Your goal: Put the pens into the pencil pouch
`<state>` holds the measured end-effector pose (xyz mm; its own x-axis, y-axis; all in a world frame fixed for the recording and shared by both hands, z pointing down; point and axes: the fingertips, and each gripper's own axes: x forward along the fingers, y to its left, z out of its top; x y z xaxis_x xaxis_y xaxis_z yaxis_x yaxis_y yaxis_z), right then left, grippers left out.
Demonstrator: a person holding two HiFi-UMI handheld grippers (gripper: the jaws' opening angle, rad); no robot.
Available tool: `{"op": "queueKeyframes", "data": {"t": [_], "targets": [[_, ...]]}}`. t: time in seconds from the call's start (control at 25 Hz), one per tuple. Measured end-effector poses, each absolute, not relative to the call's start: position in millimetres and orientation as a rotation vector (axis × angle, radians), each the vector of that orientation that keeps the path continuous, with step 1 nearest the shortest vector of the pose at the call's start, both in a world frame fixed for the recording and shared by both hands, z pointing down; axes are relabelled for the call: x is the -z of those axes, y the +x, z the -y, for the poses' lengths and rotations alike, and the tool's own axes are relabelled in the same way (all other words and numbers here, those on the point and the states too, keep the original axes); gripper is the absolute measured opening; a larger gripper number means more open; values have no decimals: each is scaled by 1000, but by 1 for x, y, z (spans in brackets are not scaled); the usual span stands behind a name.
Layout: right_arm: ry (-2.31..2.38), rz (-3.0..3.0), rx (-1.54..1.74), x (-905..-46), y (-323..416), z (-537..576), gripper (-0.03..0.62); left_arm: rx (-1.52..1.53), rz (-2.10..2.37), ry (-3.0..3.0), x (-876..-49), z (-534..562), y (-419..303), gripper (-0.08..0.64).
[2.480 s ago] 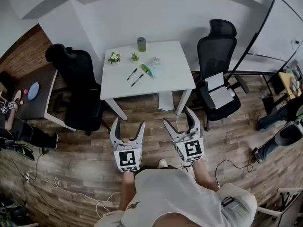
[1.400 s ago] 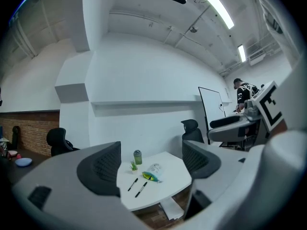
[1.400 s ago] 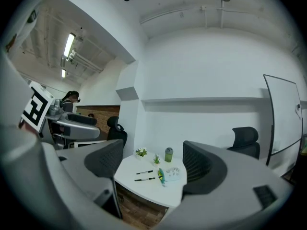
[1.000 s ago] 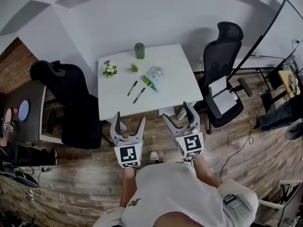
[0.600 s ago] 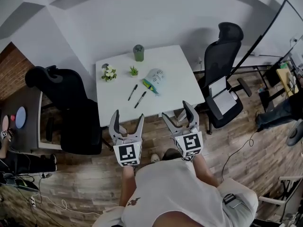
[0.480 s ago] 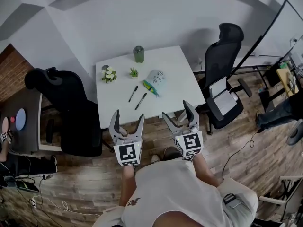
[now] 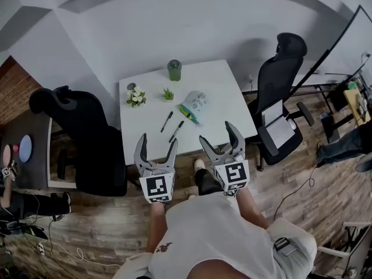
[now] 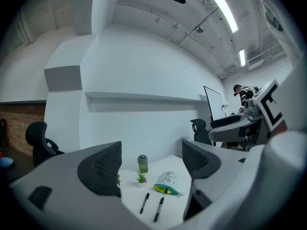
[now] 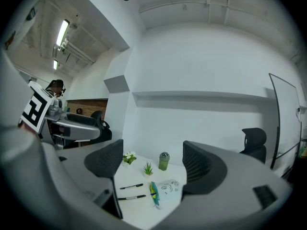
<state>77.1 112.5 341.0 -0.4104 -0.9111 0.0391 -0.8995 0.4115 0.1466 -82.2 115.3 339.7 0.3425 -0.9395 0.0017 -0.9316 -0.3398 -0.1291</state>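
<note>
Even, diffuse indoor light, moderately bright. Ceiling strip lights (image 8: 224, 9) blow out slightly in both gripper views. White counter (image 7: 221, 92) evenly lit; shadows soft. Strong fisheye bending at edges, black vignette in corners. The left tool (image 8: 151, 164), near the lens, possibly slightly out of focus.

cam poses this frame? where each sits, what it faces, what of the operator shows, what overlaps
Head view: on the person's head, steeply down at the table; left gripper, right gripper and shirt show.
Left gripper view: on the left gripper, along its open jaws toward the table; right gripper at right edge.
Right gripper view: mirrored, jaws open; left gripper at left edge.
Shared: all show both pens, pouch, bottle.
</note>
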Motion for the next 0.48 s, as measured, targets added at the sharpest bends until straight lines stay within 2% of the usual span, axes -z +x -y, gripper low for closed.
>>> {"op": "queueKeyframes", "data": {"t": [0.48], "targets": [[1589,2563,116,-341,88,-17,379,155,-1787,-2462,-338,-28,-73,388]]}}
